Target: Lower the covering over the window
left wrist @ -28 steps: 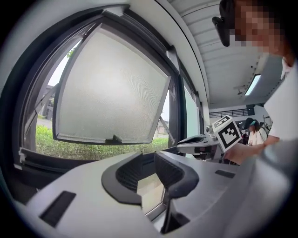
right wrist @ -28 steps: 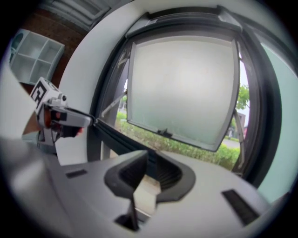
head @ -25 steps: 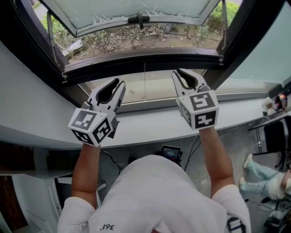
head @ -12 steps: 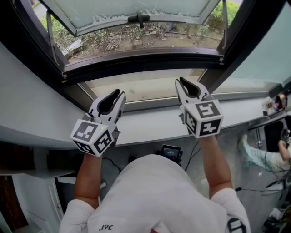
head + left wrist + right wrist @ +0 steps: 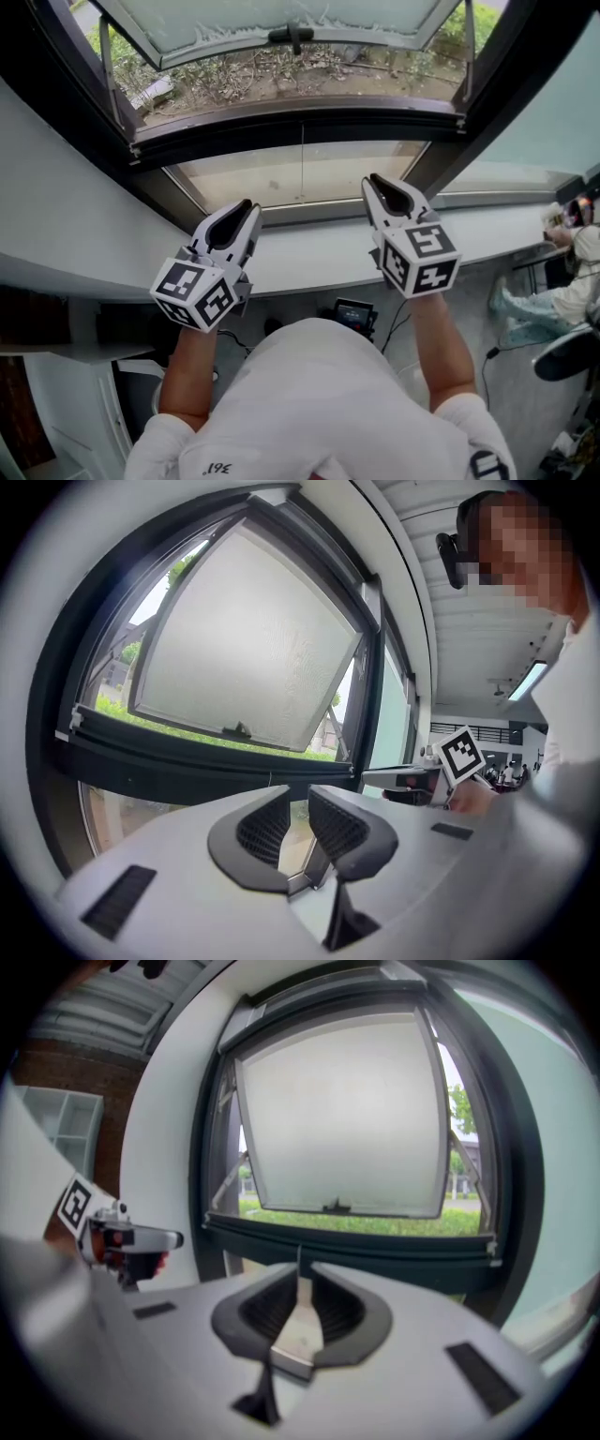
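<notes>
A large dark-framed window [image 5: 300, 122] is filling the space ahead of the person. Its frosted top-hung sash [image 5: 262, 23] is tilting outward and open, with a small black handle [image 5: 291, 36] on its lower edge, and grass and bare ground [image 5: 281, 80] are showing below it. Under the opening, a fixed lower pane [image 5: 244, 178] is standing closed. No view is showing the covering itself.

A broad white sill [image 5: 309, 258] is running along the foot of the window, and both grippers are hovering above it. A person in a white shirt [image 5: 319, 403] is reaching forward with both bare forearms.

The left gripper [image 5: 251, 206], a pale grey tool with dark ribbed pads and a black-and-white marker cube [image 5: 195, 292] at its back, is pointing at the lower pane. Its jaws have just been closing and are standing only a narrow slit apart. The pane is showing through the slit and nothing is between them.

The right gripper [image 5: 370, 180], of the same build with its own marker cube [image 5: 419, 258], is pointing at the same pane further right. Its jaws are also standing slightly apart and are gripping nothing.

A thin pale cord [image 5: 302, 169] is hanging straight down in front of the lower pane. In the head view it is hanging between the two grippers and is touching neither. In the right gripper view it is lining up just above that gripper's jaw tips.
</notes>
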The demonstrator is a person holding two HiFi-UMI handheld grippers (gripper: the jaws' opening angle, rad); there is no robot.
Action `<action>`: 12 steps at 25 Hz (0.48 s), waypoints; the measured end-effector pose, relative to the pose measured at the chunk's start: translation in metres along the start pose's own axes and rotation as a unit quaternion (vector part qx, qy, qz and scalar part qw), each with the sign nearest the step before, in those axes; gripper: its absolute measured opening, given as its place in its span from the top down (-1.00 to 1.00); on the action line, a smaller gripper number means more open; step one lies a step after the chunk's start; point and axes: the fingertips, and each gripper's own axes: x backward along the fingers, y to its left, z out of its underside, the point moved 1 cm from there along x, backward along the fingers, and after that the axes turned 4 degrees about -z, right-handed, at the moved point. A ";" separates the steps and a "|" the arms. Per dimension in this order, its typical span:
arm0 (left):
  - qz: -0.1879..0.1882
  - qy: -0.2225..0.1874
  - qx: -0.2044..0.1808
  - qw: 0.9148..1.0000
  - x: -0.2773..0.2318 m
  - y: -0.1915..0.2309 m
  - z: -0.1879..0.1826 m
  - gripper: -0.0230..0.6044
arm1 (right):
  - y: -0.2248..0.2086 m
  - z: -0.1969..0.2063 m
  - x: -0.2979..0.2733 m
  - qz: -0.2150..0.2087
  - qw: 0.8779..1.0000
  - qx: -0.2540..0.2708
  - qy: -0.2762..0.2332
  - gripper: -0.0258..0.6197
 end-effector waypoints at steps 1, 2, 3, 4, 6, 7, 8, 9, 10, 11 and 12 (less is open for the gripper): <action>-0.001 0.003 0.001 1.000 0.001 0.000 0.003 0.68 | 0.002 0.002 0.001 -0.002 1.000 -0.002 0.002 0.74; -0.002 0.006 0.003 1.000 0.002 0.000 0.006 0.69 | 0.003 0.005 0.001 -0.004 1.000 -0.003 0.004 0.74; -0.003 0.008 0.005 1.000 0.003 0.000 0.009 0.69 | 0.006 0.008 0.001 -0.006 1.000 -0.005 0.006 0.74; -0.003 0.011 0.007 1.000 0.004 -0.001 0.011 0.70 | 0.008 0.010 0.002 -0.009 1.000 -0.006 0.008 0.74; -0.003 0.017 0.009 1.000 0.005 -0.004 0.017 0.71 | 0.011 0.016 0.001 -0.014 1.000 -0.008 0.014 0.74; -0.002 0.020 0.010 1.000 0.004 -0.005 0.019 0.71 | 0.012 0.018 0.001 -0.016 1.000 -0.009 0.017 0.74; 0.000 0.023 0.012 1.000 0.004 -0.006 0.022 0.71 | 0.013 0.021 0.000 -0.018 1.000 -0.009 0.020 0.74; 0.001 0.025 0.013 1.000 0.004 -0.008 0.024 0.71 | 0.013 0.023 -0.001 -0.019 0.999 -0.010 0.023 0.74; 0.002 0.028 0.014 1.000 0.004 -0.009 0.026 0.72 | 0.014 0.026 -0.001 -0.020 0.999 -0.011 0.025 0.74; 0.003 0.030 0.014 0.999 0.003 -0.010 0.028 0.72 | 0.014 0.028 -0.002 -0.021 0.999 -0.013 0.027 0.74; 0.003 0.033 0.015 0.999 0.003 -0.012 0.030 0.72 | 0.014 0.030 -0.002 -0.022 0.999 -0.014 0.028 0.74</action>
